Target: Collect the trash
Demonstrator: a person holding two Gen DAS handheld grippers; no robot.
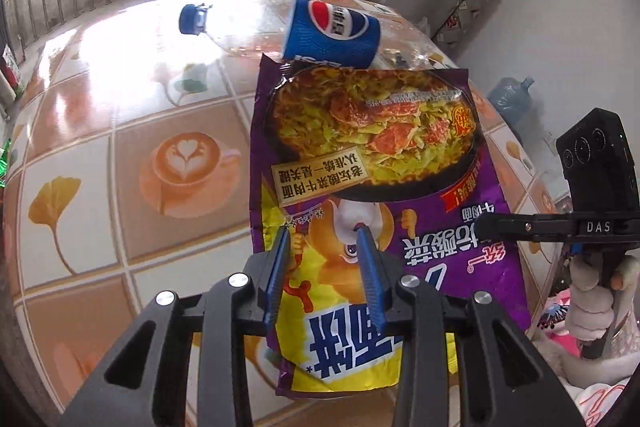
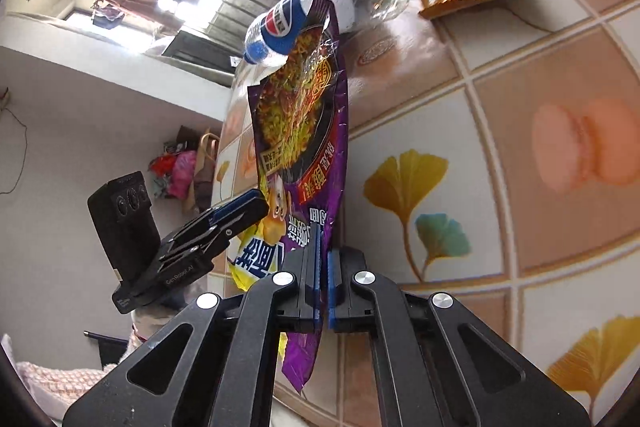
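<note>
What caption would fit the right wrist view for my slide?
Right gripper clamps the edge of a purple noodle wrapper above the tiled table, left gripper alongside, Pepsi bottle behind.

Right gripper [image 2: 322, 247] fingers [image 2: 316, 267] clamped on purple noodle wrapper [image 2: 312, 131] over tiled tabletop [image 2: 500, 187].

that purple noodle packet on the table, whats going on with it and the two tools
A person is clearing trash off a table covered in a tile-pattern cloth, with a handheld tool in each hand. The right tool is shut on one edge of the large purple and yellow plastic instant-noodle wrapper. The left tool sits over the wrapper's face, jaws partly apart. An empty clear Pepsi bottle with a blue cap lies just beyond.
</note>
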